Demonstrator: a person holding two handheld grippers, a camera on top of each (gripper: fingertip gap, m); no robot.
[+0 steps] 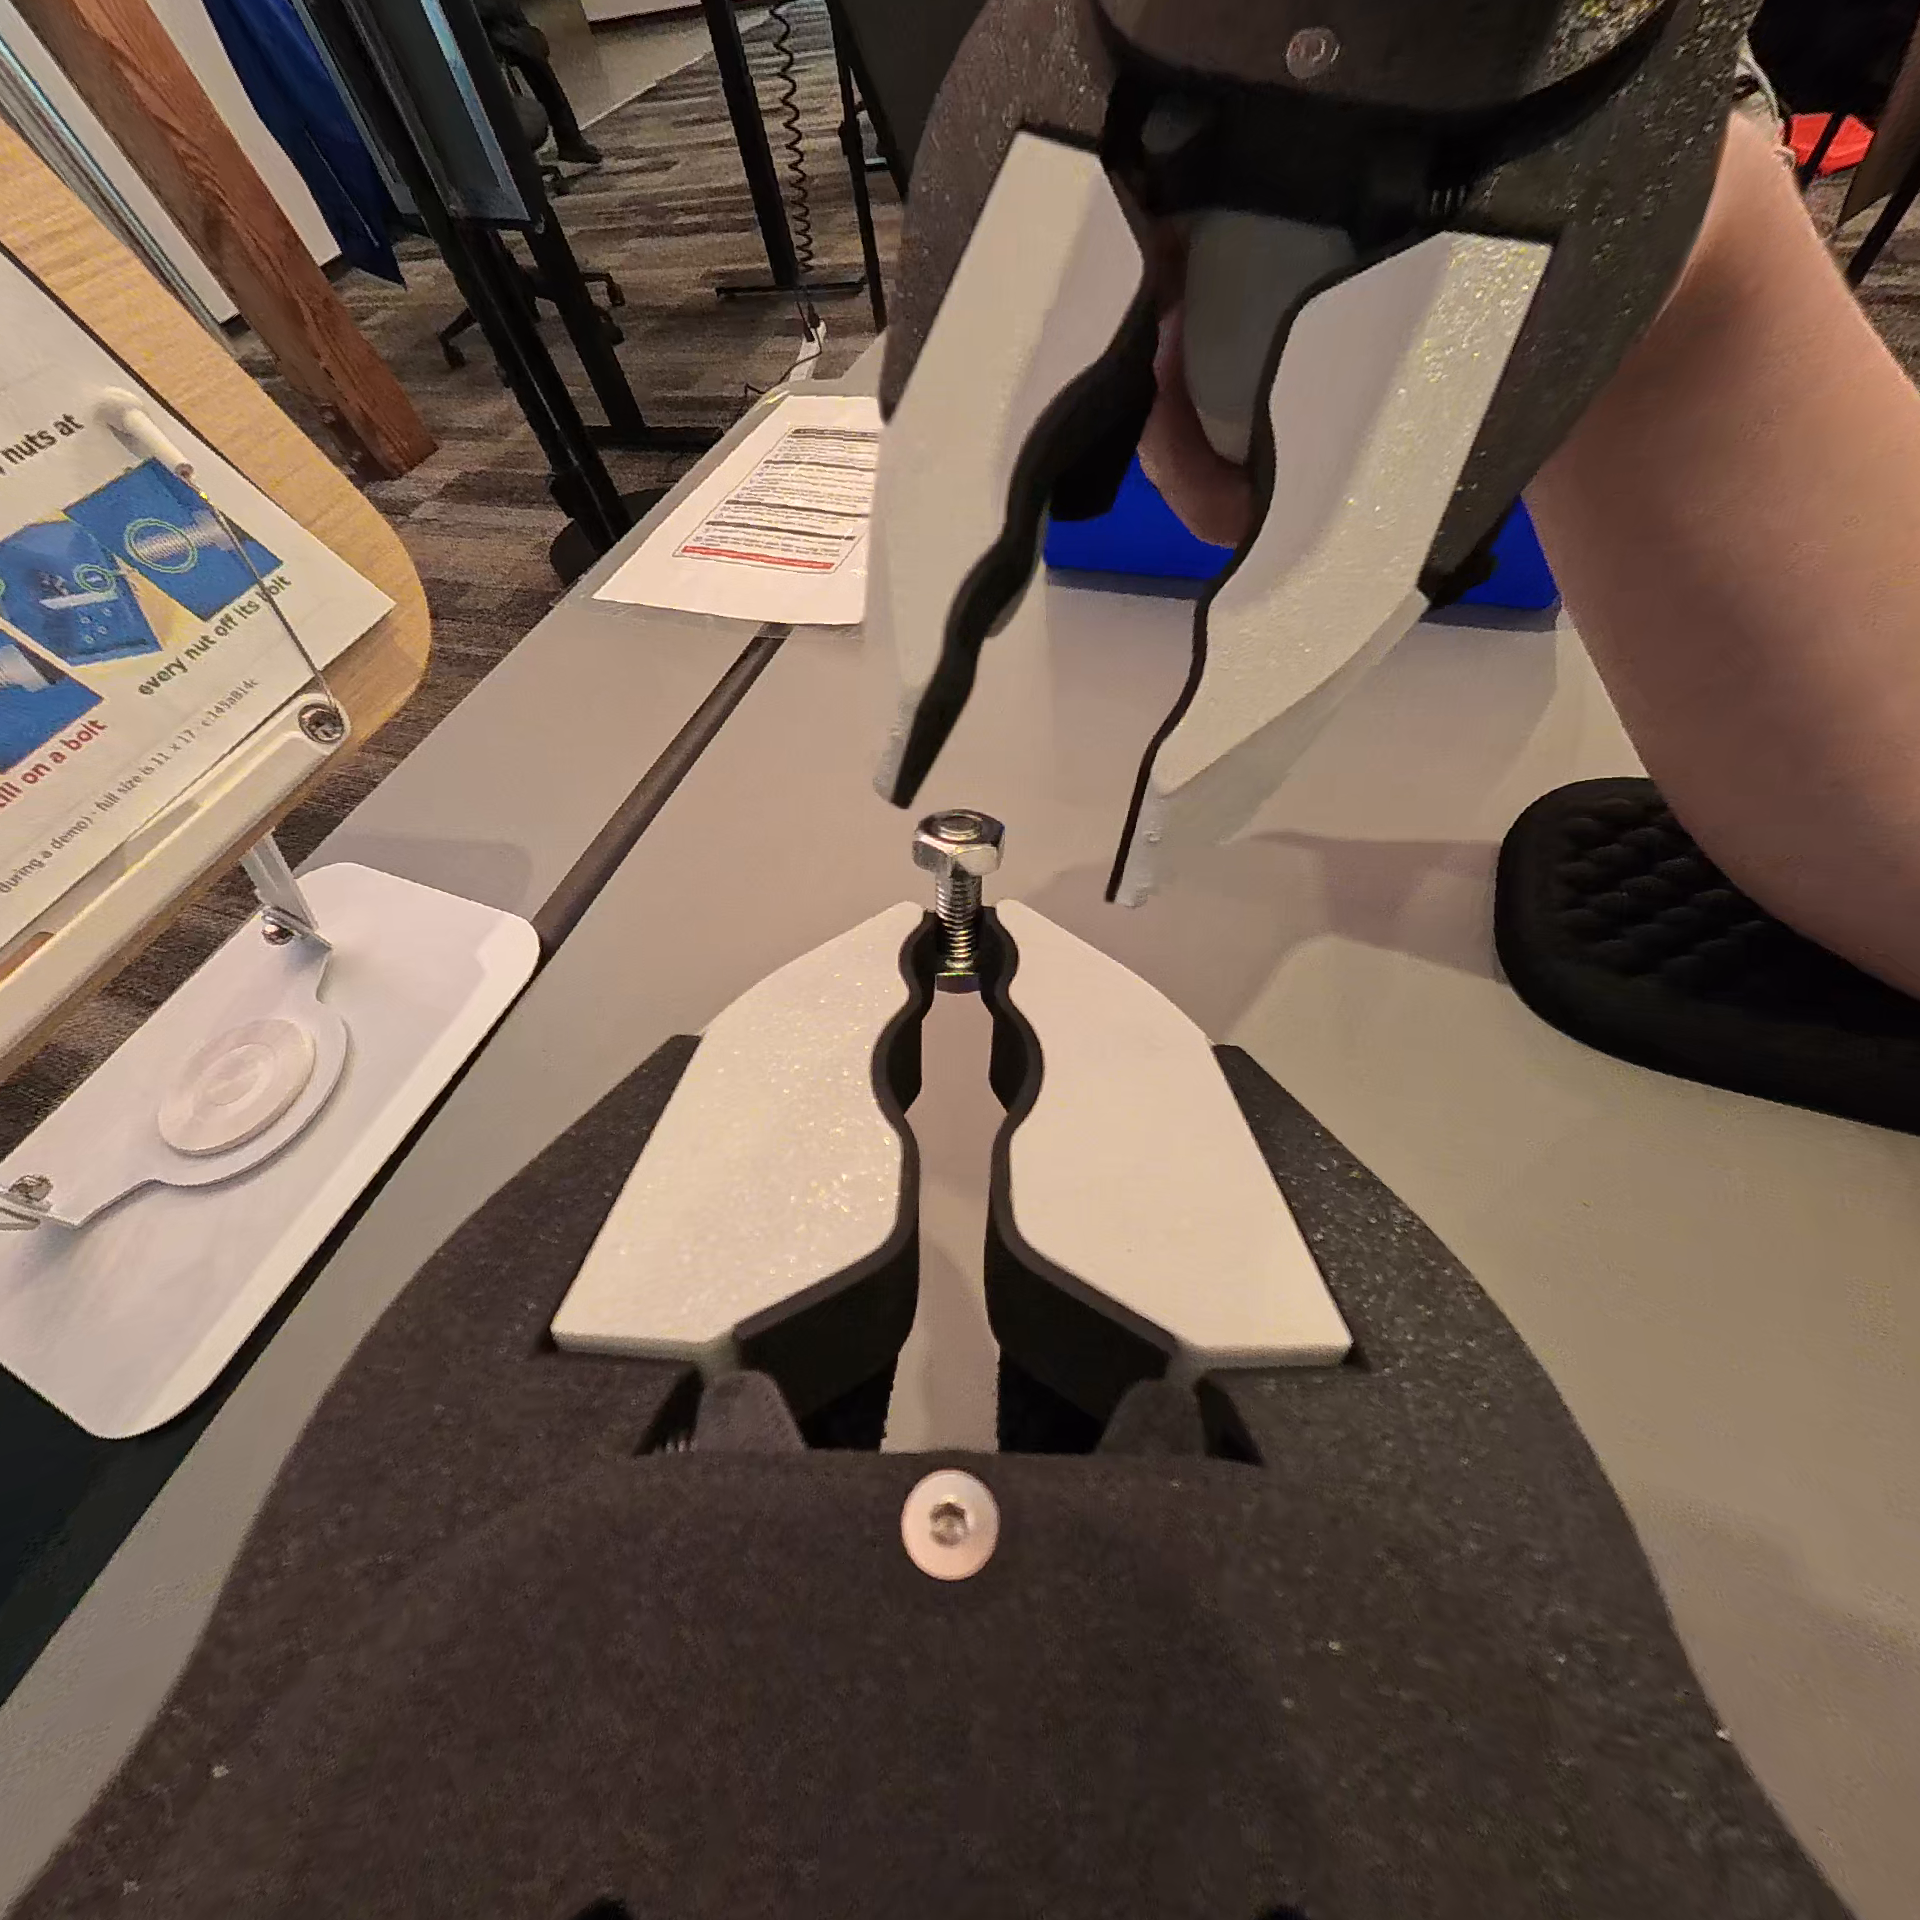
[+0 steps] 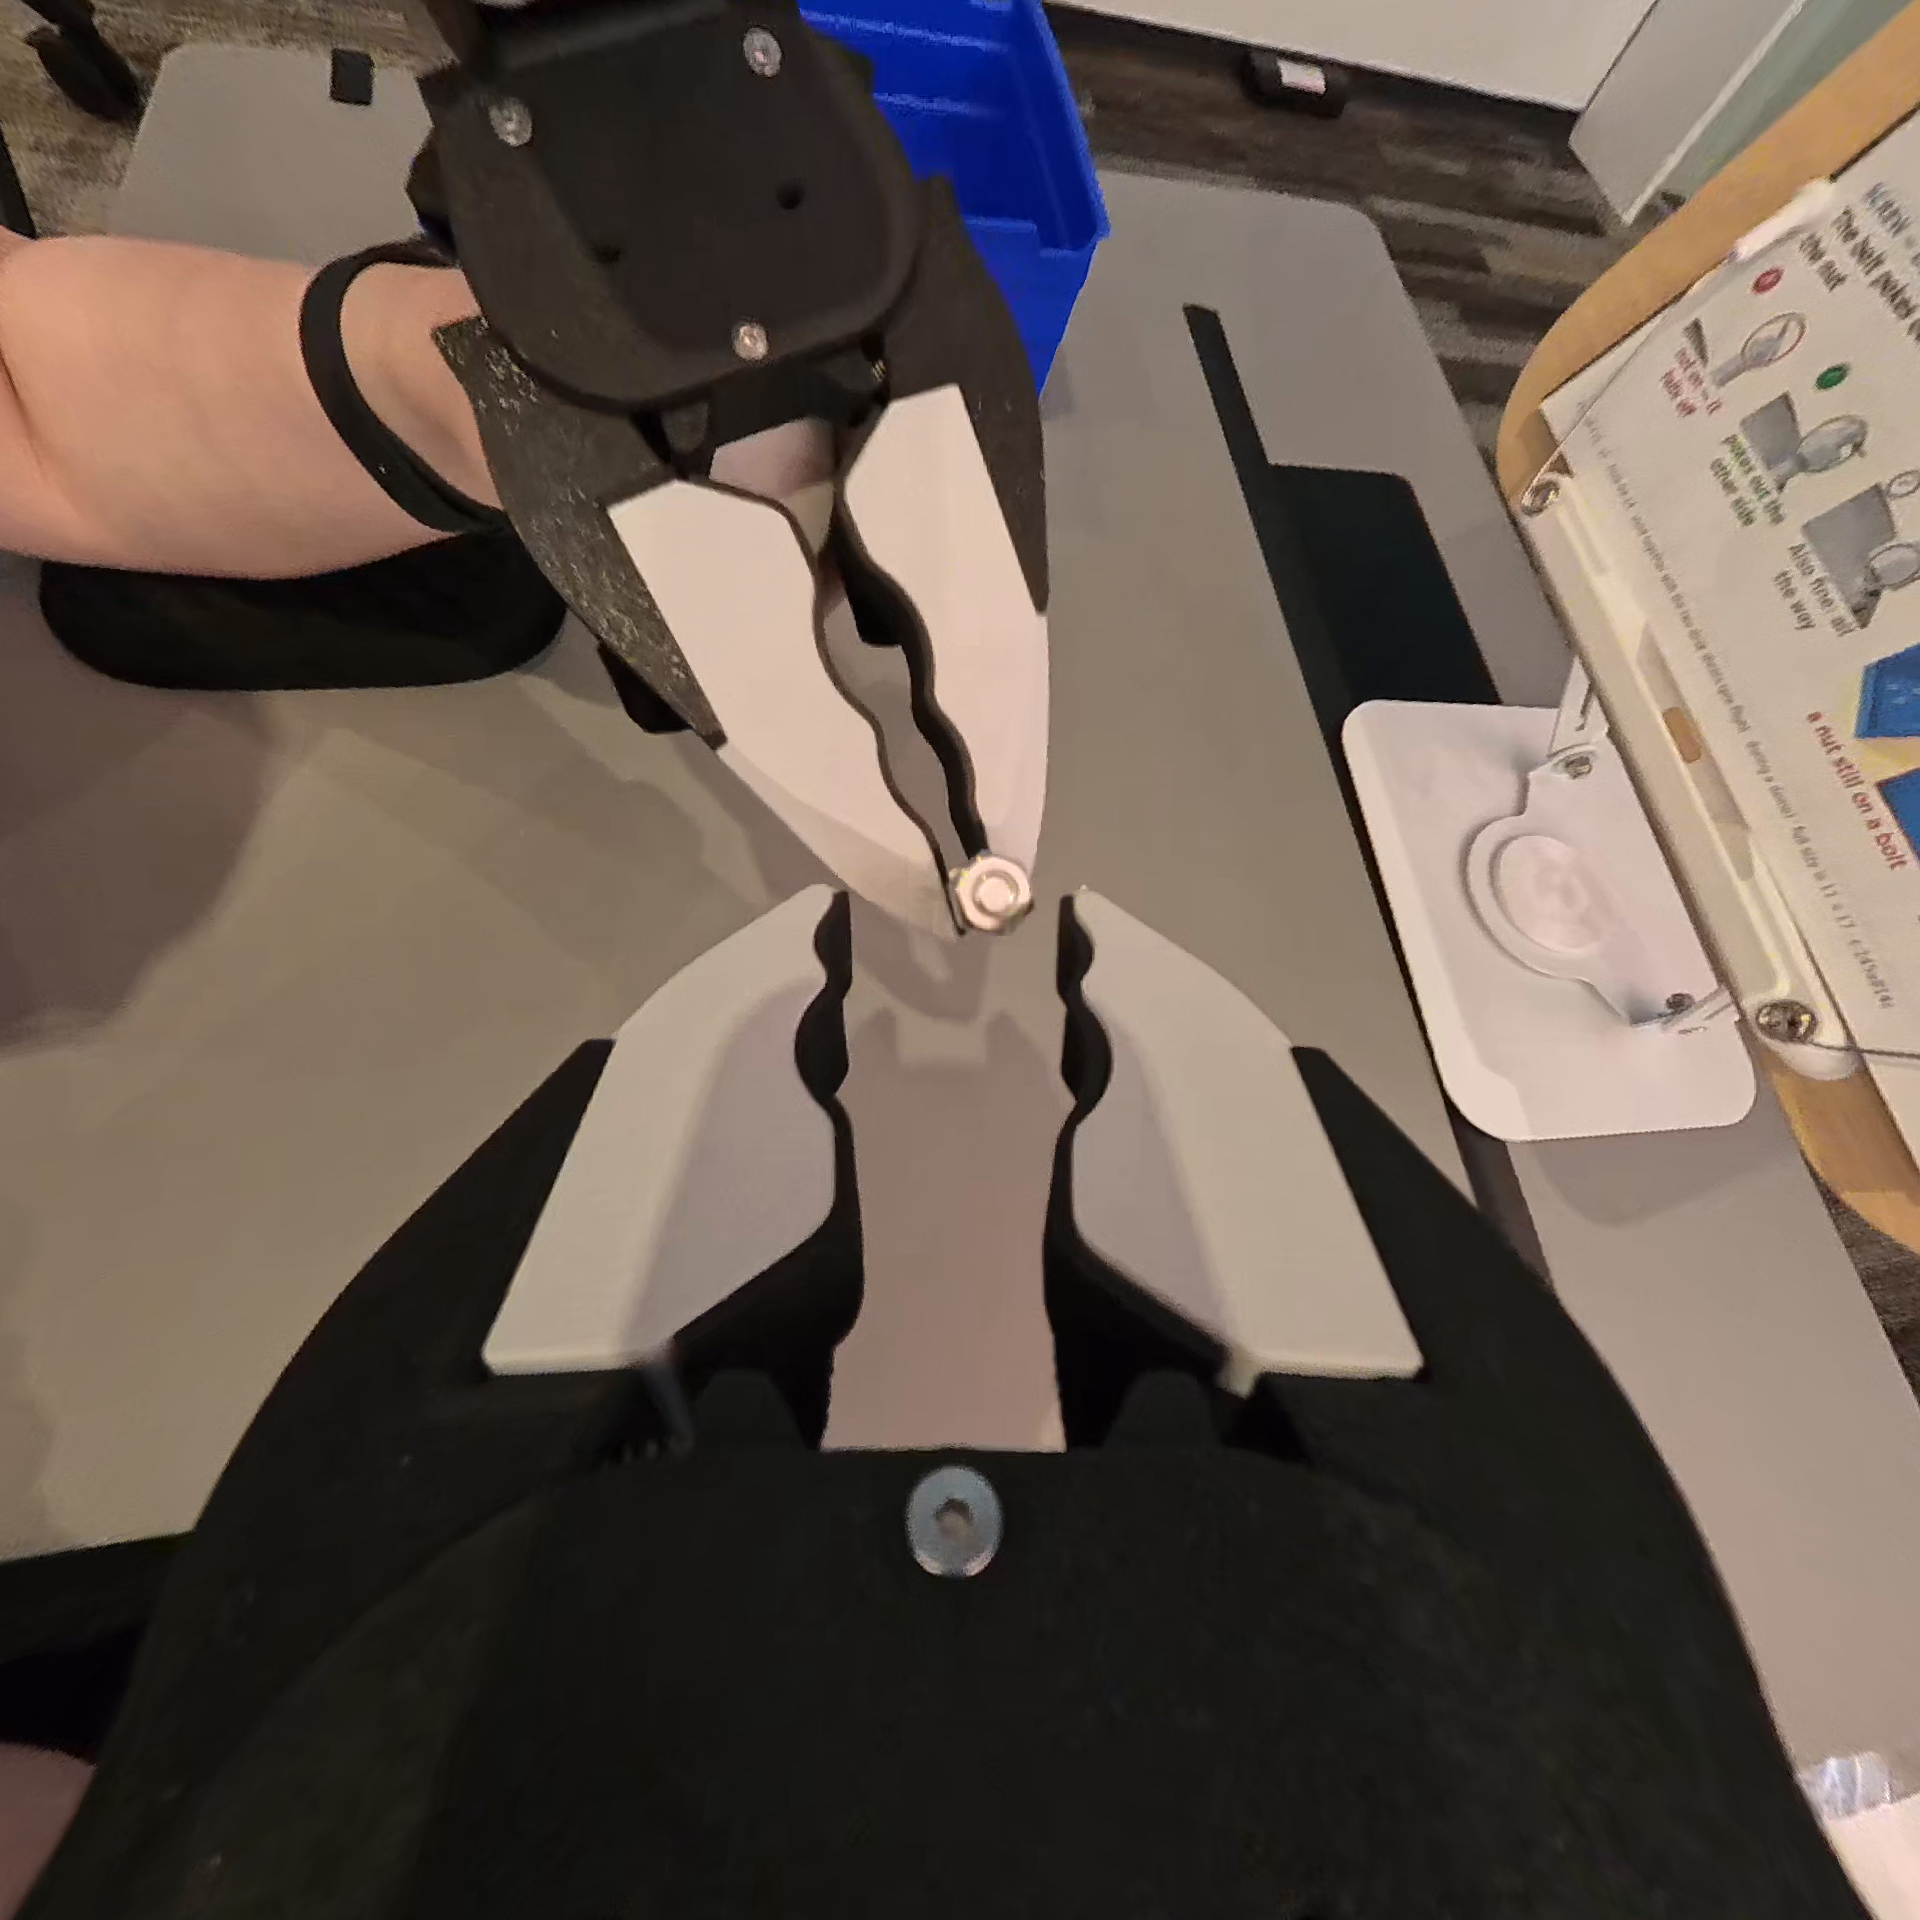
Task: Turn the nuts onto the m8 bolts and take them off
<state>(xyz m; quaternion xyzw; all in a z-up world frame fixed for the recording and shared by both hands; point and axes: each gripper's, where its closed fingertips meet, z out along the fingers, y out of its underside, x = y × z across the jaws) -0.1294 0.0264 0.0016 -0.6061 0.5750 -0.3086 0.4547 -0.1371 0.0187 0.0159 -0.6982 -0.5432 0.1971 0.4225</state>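
The left claw [image 1: 956, 961] is clenched on the head end of an M8 bolt [image 1: 954, 925], holding it upright above the grey worktop [image 1: 1455, 1299], with a hex nut [image 1: 958, 840] at the top of the thread. The right claw [image 2: 956, 914] hangs released, its fingertips either side of the nut and apart from it. A blue bin [image 2: 966, 135] stands toward the worktop's far edge.

We're in an office-type workroom here: patterned carpet tiles [image 1: 665, 177] underfoot, black desk legs [image 1: 748, 145] and a coiled cable behind, a grey worktable [image 2: 312, 987] up front, an instruction sheet on a stand [image 1: 135, 582] and a blue parts bin [image 2: 977, 135].
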